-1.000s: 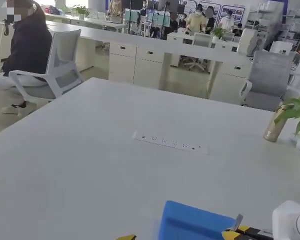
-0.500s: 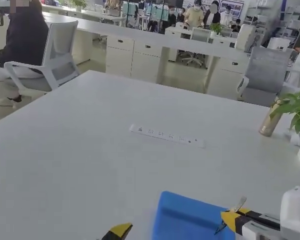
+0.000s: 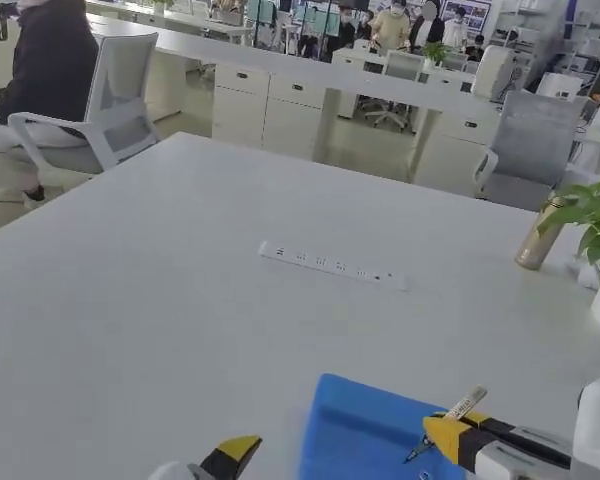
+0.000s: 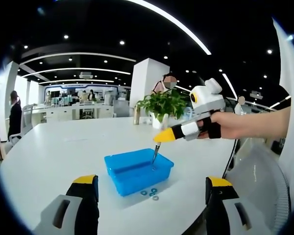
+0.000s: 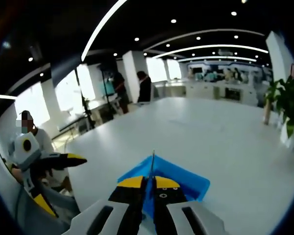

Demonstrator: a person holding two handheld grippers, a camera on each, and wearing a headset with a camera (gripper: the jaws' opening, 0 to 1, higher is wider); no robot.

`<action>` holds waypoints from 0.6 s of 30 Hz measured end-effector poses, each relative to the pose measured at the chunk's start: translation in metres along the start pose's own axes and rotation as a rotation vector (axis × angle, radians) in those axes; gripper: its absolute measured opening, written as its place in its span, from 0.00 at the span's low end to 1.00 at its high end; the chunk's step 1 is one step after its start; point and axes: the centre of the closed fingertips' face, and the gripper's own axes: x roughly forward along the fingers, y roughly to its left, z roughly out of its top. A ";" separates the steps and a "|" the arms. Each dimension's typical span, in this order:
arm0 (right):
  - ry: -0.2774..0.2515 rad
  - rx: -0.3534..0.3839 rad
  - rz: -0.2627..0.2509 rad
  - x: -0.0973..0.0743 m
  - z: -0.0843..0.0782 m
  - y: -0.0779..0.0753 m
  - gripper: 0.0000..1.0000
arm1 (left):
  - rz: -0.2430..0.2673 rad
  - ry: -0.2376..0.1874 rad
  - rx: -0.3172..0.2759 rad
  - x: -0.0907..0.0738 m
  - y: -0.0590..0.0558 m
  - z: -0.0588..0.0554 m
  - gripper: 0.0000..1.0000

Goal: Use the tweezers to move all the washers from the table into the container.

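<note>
A blue container (image 3: 365,430) sits on the white table (image 3: 180,300) near its front edge. My right gripper (image 3: 442,432) is shut on the tweezers (image 3: 463,404), and it hovers over the container's right side. In the left gripper view the tweezers (image 4: 156,152) point down into the container (image 4: 137,169), and several small washers (image 4: 151,193) lie on the table just in front of it. My left gripper (image 4: 152,182) stands open and holds nothing. Its yellow tip (image 3: 232,456) is left of the container. The right gripper view looks along the tweezers (image 5: 152,164) at the container (image 5: 188,183).
A white power strip (image 3: 330,265) is set into the table's middle. A gold bottle (image 3: 537,238) and a potted plant (image 3: 595,215) stand at the right edge. Beyond the table are office chairs (image 3: 110,110), desks and a seated person (image 3: 40,70).
The head camera has tipped down a little. Both grippers have risen further into the head view, and the tweezers now reach over the container.
</note>
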 end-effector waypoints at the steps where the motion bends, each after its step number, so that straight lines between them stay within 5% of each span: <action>1: 0.005 -0.004 0.009 0.000 -0.002 0.005 0.03 | 0.000 0.001 0.001 0.000 0.000 0.000 0.91; 10: 0.041 0.008 0.076 0.002 -0.025 0.027 0.03 | -0.009 0.016 0.007 0.000 -0.003 -0.003 0.90; 18: 0.105 -0.015 0.083 0.014 -0.056 0.032 0.03 | -0.010 0.025 0.012 -0.001 -0.004 -0.004 0.89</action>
